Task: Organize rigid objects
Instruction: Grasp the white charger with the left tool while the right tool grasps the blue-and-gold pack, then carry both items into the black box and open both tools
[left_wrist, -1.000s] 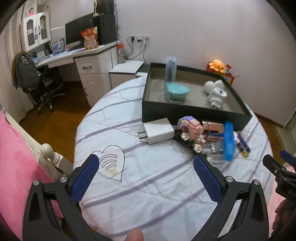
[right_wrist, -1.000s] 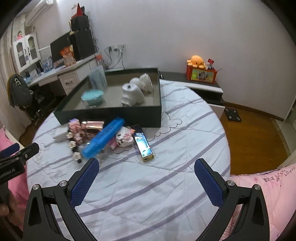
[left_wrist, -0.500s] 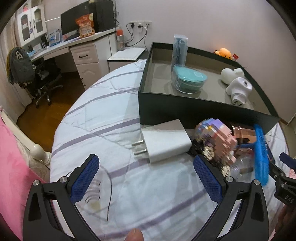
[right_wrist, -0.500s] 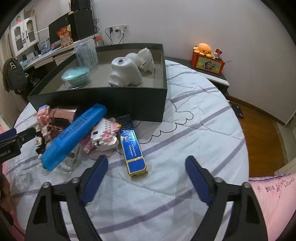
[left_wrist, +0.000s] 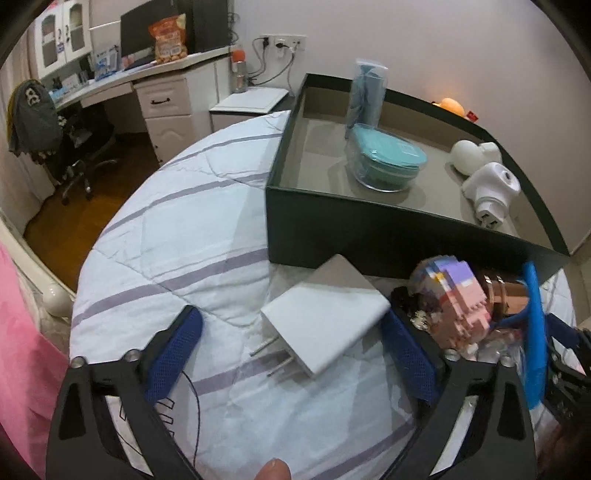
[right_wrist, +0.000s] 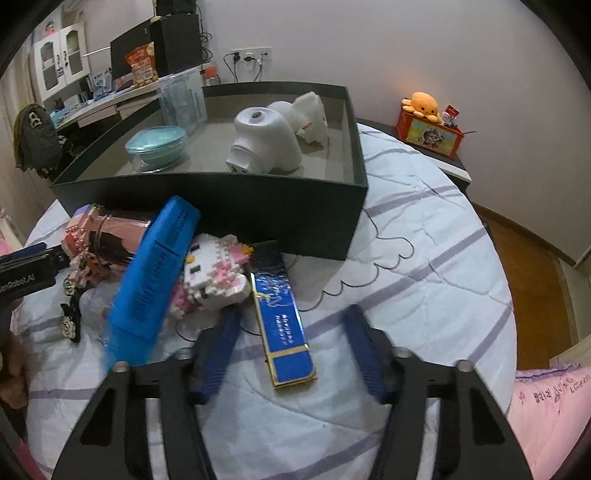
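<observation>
Two pairs of black tongs with blue pads are in my hands, both tilted down over the round bed with its white, purple-striped quilt (left_wrist: 192, 229). My left gripper (left_wrist: 291, 343) straddles the white square plug-in charger (left_wrist: 325, 325), which lies flat on the quilt with its prongs toward me; the jaws have just been closing a little, and the right pad sits at the charger's corner, though I cannot tell whether it touches, while the left pad is clear of it, so nothing is gripped. My right gripper (right_wrist: 291, 347) has just been closing too, its pads blurred; the long blue and gold flat box (right_wrist: 282, 317) lies between them, near the left pad, with a gap to the right one, not clamped. Beside that box sit a white and pink brick-built cat figure (right_wrist: 214, 273), a bright blue plastic case (right_wrist: 155, 266) leaning across the pile, and a rose-gold metallic cylinder (right_wrist: 122, 229). Behind the pile stands the dark green open box (right_wrist: 207, 199), holding a clear round tub with teal lid (right_wrist: 155, 147) and a white moulded plug-in device (right_wrist: 266, 140)
</observation>
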